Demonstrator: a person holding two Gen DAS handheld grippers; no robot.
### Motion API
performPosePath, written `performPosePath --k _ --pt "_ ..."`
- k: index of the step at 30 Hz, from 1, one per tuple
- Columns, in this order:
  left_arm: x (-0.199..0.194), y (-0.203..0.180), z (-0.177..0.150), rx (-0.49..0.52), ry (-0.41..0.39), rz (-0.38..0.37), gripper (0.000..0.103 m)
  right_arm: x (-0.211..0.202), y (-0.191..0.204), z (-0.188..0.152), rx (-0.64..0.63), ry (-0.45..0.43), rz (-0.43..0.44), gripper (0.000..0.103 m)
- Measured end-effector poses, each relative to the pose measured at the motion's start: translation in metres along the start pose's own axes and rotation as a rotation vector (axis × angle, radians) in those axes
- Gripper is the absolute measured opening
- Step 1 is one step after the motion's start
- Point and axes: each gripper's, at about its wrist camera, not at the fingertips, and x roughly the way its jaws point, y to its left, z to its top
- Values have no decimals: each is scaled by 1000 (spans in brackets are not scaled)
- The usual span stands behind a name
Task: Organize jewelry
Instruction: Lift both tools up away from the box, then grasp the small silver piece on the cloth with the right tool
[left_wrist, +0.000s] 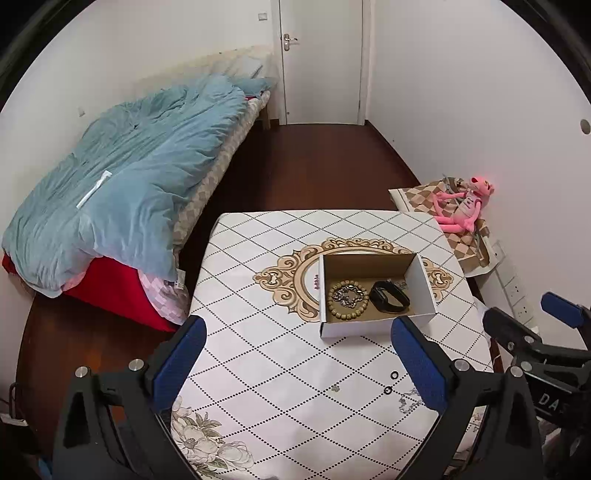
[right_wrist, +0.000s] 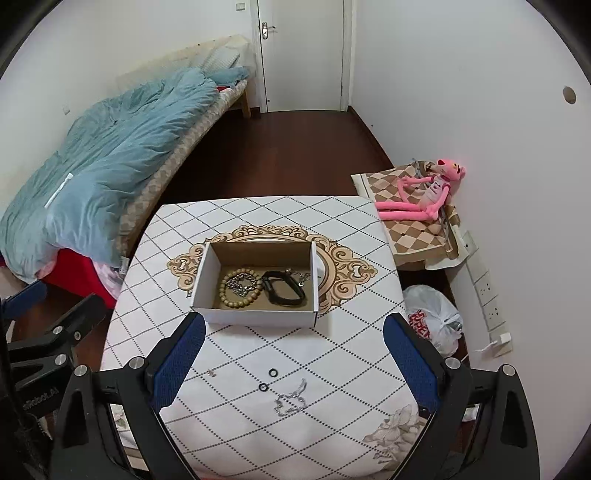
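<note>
A small open cardboard box (left_wrist: 424, 288) (right_wrist: 207, 273) stands mid-table. It holds a wooden bead bracelet (left_wrist: 347, 303) (right_wrist: 236, 299), a silver chain (left_wrist: 345, 295) (right_wrist: 242, 284) and a black band (left_wrist: 389, 296) (right_wrist: 282, 288). On the cloth in front lie two black rings (left_wrist: 394, 375) (right_wrist: 272, 372), a silver necklace (right_wrist: 291, 397) (left_wrist: 406, 400) and a small charm (right_wrist: 211, 372) (left_wrist: 335, 387). My left gripper (left_wrist: 295, 365) and right gripper (right_wrist: 293, 362) are open and empty above the near table edge, short of the box.
The table (left_wrist: 258, 369) has a white diamond-pattern cloth. A bed with a blue quilt (left_wrist: 129, 177) is on the left. A pink plush toy (right_wrist: 424, 195) sits on a checked stool at right, with a plastic bag (right_wrist: 432, 317) below. The right gripper shows at the left view's edge (left_wrist: 535, 332).
</note>
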Motion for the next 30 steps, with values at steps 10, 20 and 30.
performPosePath --k 10,20,30 --pt "49 1 -50 -3 76 87 102 68 -21 -55 72 153 11 98" --pt "114 11 -109 1 258 151 102 165 -29 -138 100 333 -15 65" --pt "125 11 -115 23 273 151 102 158 -27 -149 88 238 22 4"
